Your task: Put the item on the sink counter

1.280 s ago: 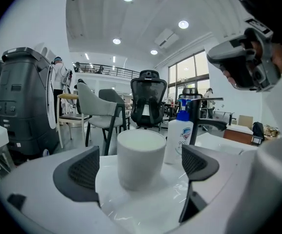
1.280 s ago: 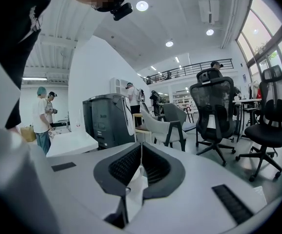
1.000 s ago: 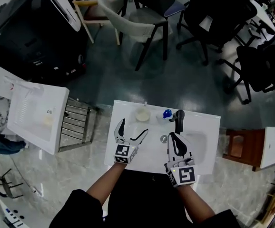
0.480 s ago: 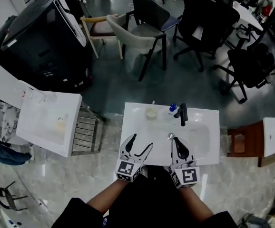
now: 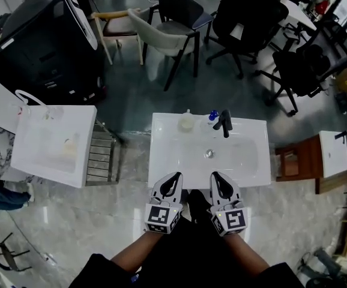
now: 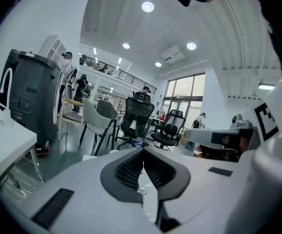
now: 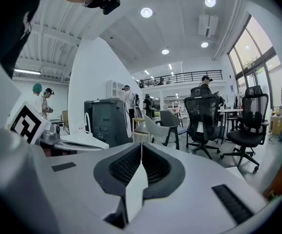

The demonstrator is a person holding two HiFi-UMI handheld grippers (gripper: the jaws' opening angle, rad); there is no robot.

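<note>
The white sink counter (image 5: 161,161) stands in front of me in the head view. At its back rim a cream round item (image 5: 187,122) rests to the left of the black faucet (image 5: 224,123), and a small blue item (image 5: 213,115) sits close beside the faucet. My left gripper (image 5: 173,177) and right gripper (image 5: 215,177) hover side by side at the counter's near edge, well short of those items. Both are shut with nothing between the pads. In the left gripper view the left gripper (image 6: 143,152) has its pads pressed together, as does the right gripper (image 7: 141,147) in the right gripper view.
A second white basin (image 5: 53,146) with a metal rack (image 5: 100,156) stands to the left. A brown wooden stand (image 5: 290,164) and another white unit (image 5: 334,153) are to the right. Chairs (image 5: 167,23), office chairs (image 5: 245,17) and a black machine (image 5: 35,41) lie beyond the sink.
Both grippers drew back from over the basin to the counter's near edge. The left gripper's jaws went from wide open to shut, empty. The right gripper stayed shut.
</note>
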